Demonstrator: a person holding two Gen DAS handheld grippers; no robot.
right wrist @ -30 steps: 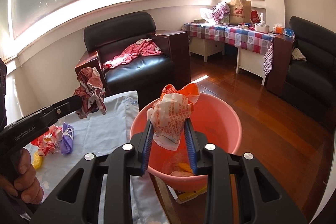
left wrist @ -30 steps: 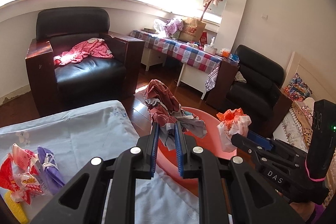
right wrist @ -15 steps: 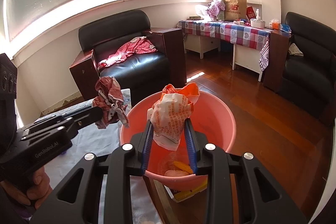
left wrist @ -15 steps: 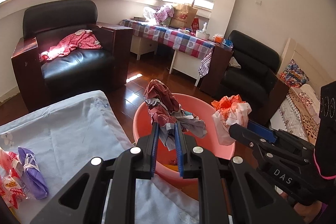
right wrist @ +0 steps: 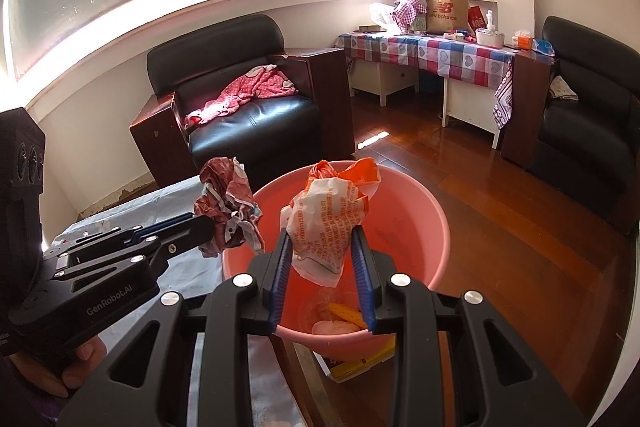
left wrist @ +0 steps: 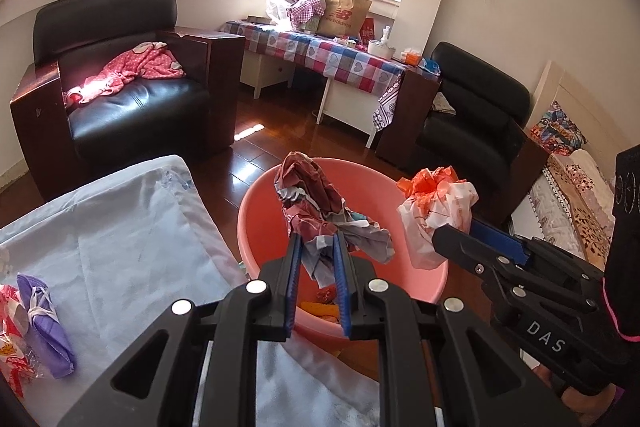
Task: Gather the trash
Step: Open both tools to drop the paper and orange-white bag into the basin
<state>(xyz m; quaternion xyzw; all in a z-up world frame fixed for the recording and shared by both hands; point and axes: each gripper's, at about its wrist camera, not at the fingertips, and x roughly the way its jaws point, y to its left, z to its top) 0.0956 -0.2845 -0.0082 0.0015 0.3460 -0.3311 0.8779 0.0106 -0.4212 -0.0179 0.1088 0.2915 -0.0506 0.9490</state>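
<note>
Trash was already in hand on both sides: a crumpled red wrapper (left wrist: 316, 215) pinched between the closed blue pads of the left gripper (left wrist: 316, 267), and a knotted orange-and-white bag (right wrist: 328, 223) clamped in the right gripper (right wrist: 324, 259). Both were held above the mouth of the pink basin (left wrist: 260, 215), presumably so each would fall straight in beside the scraps at its bottom. More litter, a purple bundle (left wrist: 46, 323), lay well apart on the pale blue cloth (left wrist: 132, 239), not yet collected. A black armchair (left wrist: 132, 99) stood behind.
</note>
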